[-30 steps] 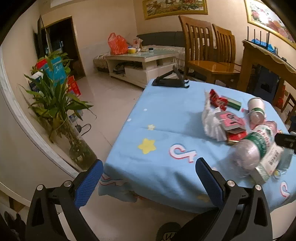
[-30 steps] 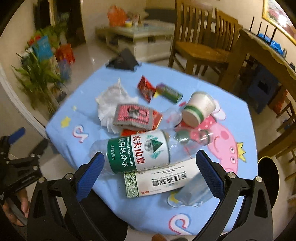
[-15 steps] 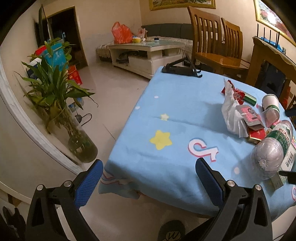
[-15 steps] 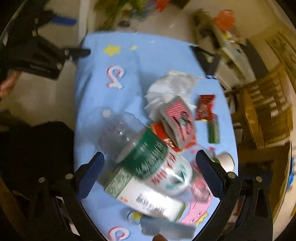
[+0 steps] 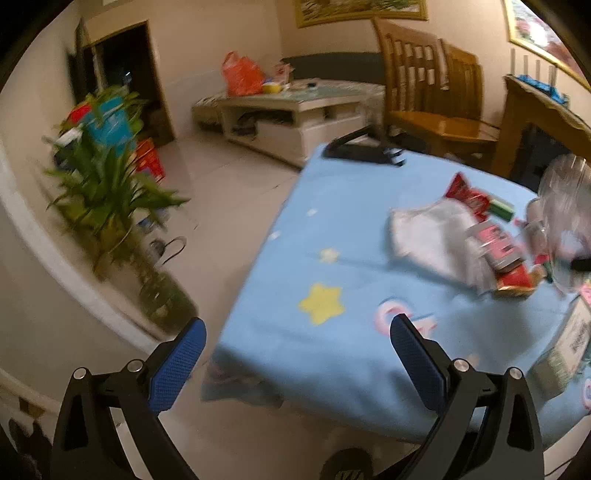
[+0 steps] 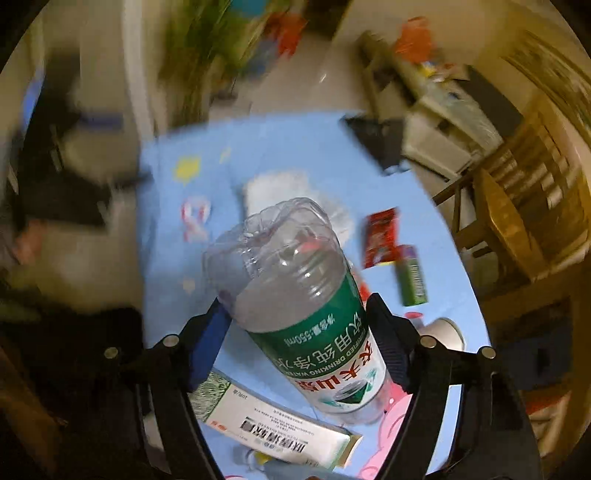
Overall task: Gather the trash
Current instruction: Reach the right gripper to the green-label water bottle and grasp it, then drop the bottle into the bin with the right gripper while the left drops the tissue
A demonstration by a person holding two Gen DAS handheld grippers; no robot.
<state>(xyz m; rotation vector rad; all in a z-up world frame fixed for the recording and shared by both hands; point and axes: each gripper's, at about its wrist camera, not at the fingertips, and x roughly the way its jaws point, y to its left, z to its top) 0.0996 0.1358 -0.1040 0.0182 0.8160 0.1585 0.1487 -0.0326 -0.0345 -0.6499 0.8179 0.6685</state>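
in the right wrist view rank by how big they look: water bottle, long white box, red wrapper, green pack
1. Water bottle, largest, though it sits between the right gripper fingers, close to the lens, which inflates it.
2. Long white box.
3. Red wrapper and green pack look about alike; both are blurred, so no ranking between them.

Pale tiled floor; cream walls. White coffee table, wooden chairs, potted plant, framed paintings. Dim warm light.

Potted plant, wooden chairs
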